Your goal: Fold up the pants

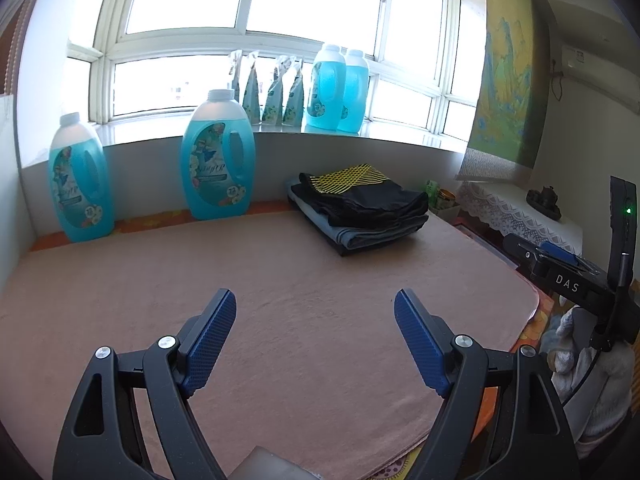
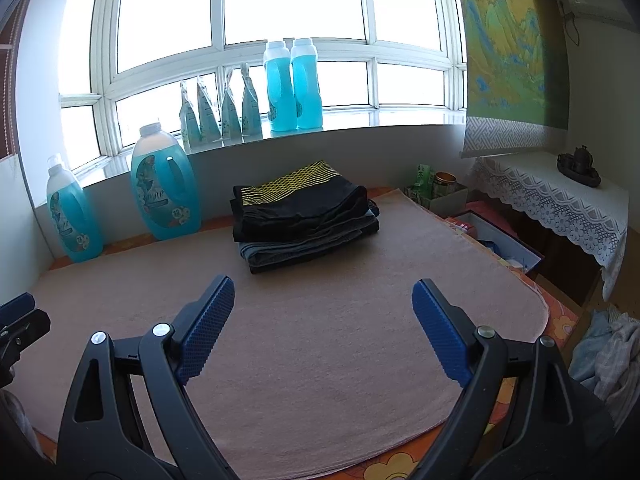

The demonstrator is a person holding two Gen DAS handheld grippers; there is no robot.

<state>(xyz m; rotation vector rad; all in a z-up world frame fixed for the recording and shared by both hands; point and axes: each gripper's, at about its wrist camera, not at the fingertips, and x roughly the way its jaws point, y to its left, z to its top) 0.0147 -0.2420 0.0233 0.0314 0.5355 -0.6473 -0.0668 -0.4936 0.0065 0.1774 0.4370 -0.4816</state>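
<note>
2 grippers [image 1: 315, 300] [image 2: 323, 290] open, 1 folded pants stack [image 2: 304, 216], 4 bottles [image 1: 218, 160]

- A flat surface is covered by a pinkish-beige terry towel [image 1: 280, 280] with rounded corners; beneath it an orange flower-patterned cloth [image 2: 560, 320] shows along the edges.
- A stack of folded pants [image 2: 304, 216] lies on the towel toward the far side: a black pair with a yellow-striped waistband on top, grey-blue and dark ones below.
- Two large translucent jugs of blue liquid with white caps [image 1: 218, 156] stand upright on the orange strip at the far edge, against the wall, well apart from the stack.
</note>
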